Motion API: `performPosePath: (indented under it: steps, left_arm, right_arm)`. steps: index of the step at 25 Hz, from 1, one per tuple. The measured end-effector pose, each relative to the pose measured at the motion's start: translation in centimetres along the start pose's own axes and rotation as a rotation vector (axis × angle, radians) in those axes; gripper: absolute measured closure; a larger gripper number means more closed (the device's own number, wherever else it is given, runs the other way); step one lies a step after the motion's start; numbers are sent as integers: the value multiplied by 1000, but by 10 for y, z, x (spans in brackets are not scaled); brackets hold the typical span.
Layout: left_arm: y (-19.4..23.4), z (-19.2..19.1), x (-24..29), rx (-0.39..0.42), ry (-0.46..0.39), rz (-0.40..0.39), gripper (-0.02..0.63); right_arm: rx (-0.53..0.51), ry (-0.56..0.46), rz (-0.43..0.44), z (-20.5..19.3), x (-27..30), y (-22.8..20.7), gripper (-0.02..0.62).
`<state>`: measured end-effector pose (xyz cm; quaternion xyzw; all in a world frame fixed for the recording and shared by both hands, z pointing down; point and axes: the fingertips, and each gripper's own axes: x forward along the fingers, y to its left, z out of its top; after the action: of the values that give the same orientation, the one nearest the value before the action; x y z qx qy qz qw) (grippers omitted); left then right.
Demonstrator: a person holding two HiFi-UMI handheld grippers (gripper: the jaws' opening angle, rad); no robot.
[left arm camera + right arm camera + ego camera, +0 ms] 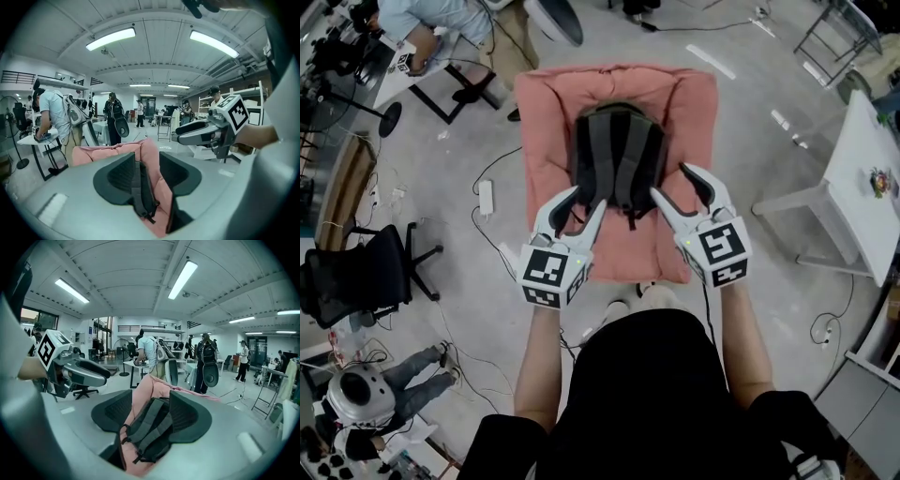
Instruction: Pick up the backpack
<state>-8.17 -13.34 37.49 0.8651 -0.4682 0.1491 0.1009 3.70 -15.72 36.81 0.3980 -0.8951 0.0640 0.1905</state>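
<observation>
A dark grey backpack (619, 155) lies straps-up on a pink cushion (546, 141) on the floor. My left gripper (588, 198) hovers over the backpack's near left corner, jaws open and empty. My right gripper (670, 181) hovers over the near right corner, also open and empty. In the left gripper view, the gripper (146, 165) frames a strap of the backpack (140, 187) and the cushion (93, 153) beyond; the right gripper (206, 131) shows alongside. In the right gripper view, the gripper (150, 411) frames the backpack (150, 427) and its two straps; the left gripper (77, 372) shows at the left.
A white table (862, 178) stands to the right, a black office chair (356, 272) to the left. A power strip (485, 195) and cables lie on the floor left of the cushion. A person (441, 28) bends over a table beyond; another crouches at bottom left (366, 394).
</observation>
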Motion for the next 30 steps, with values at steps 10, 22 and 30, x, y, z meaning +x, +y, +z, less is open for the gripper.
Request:
performPosePath:
  steps: [10, 22, 30]
  left_arm:
    - [11, -7, 42, -48, 34, 67, 443]
    - [32, -26, 71, -76, 76, 64, 437]
    - [67, -49, 109, -93, 113, 18, 434]
  right_arm:
    - [2, 45, 68, -19, 38, -39, 364]
    - [-28, 124, 76, -43, 84, -60, 364]
    - [-52, 200, 39, -66, 129, -75, 364]
